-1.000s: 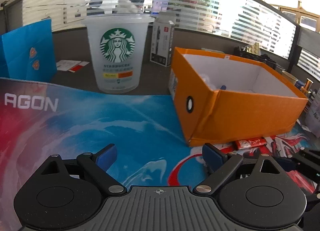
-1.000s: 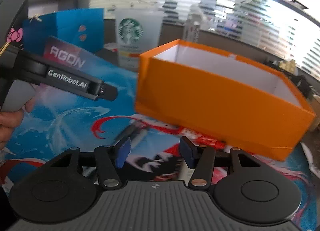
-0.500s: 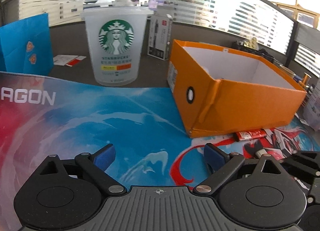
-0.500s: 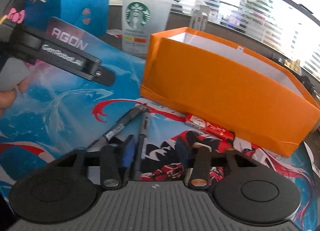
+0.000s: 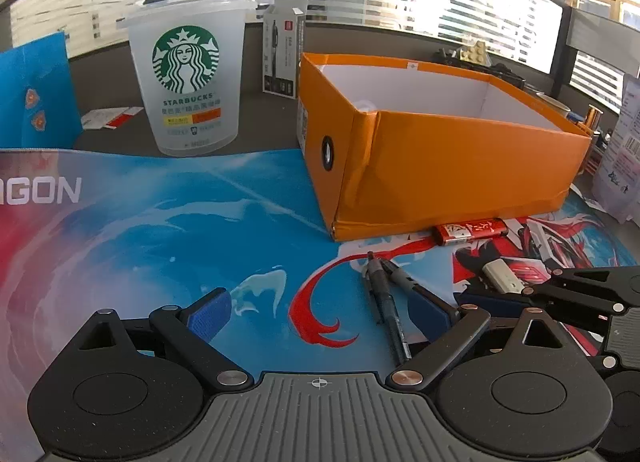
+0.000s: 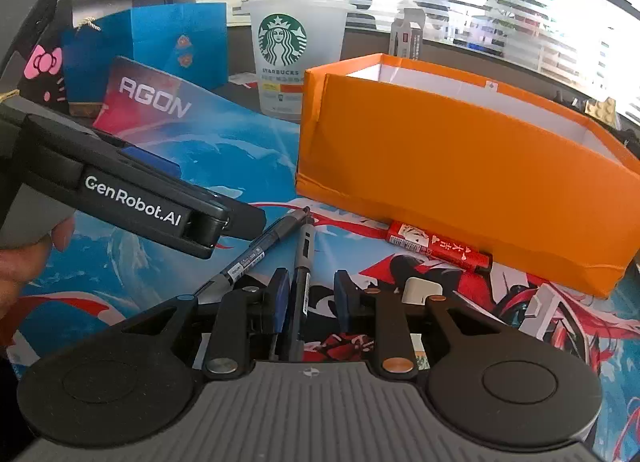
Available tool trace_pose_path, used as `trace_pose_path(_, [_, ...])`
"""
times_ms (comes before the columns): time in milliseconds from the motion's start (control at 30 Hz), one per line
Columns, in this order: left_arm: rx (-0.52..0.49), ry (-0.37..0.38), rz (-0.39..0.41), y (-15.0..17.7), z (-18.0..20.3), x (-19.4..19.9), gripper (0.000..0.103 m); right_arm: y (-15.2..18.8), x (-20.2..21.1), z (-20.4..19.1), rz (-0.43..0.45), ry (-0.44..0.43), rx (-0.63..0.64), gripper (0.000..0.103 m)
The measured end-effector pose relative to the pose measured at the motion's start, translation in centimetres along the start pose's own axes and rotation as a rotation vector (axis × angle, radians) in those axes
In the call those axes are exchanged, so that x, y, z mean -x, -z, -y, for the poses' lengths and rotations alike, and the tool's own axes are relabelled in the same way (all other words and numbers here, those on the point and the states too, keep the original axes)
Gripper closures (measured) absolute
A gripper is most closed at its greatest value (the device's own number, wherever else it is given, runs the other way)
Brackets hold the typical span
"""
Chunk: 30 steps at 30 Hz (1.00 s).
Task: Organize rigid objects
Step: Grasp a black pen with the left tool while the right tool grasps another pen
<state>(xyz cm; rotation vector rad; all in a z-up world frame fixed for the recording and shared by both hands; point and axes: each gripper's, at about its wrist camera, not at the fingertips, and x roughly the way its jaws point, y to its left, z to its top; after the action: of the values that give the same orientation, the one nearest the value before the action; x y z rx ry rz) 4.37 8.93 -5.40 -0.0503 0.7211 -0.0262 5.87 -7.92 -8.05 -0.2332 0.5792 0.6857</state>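
Now | right gripper (image 6: 308, 294): jaws closing around pen (image 6: 301, 282), not yet clamped | left gripper (image 5: 320, 312): jaws apart, empty | orange box (image 6: 460, 178) ahead, to receive it

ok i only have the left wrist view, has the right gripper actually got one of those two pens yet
observer: Not gripped yet. The right gripper has just been closing with one pen between its pads, but a gap still shows on the pen's right side.
operator: and the other pen
observer: The second pen lies outside that gripper, angled off to the left of its left finger.
operator: anything next to the blue bag i cant see
observer: Yes, a black item with a pink bow print stands just left of the blue bag.
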Motion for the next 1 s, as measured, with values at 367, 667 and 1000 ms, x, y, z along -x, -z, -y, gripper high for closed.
trace_pose_path(367, [0.01, -0.017, -0.014, 0.7, 0.6, 0.3, 0.007, 0.4, 0.6, -0.4, 0.017, 0.01, 0.017, 0.081])
trace_pose_path(667, [-0.021, -0.003, -0.011, 1.0, 1.4, 0.4, 0.007, 1.1, 1.4, 0.7, 0.015, 0.076, 0.022, 0.093])
trace_pose_path(1000, [-0.094, 0.014, 0.003, 2.3, 3.0, -0.7, 0.02, 1.4, 1.7, 1.6, 0.019, 0.1, -0.008, 0.093])
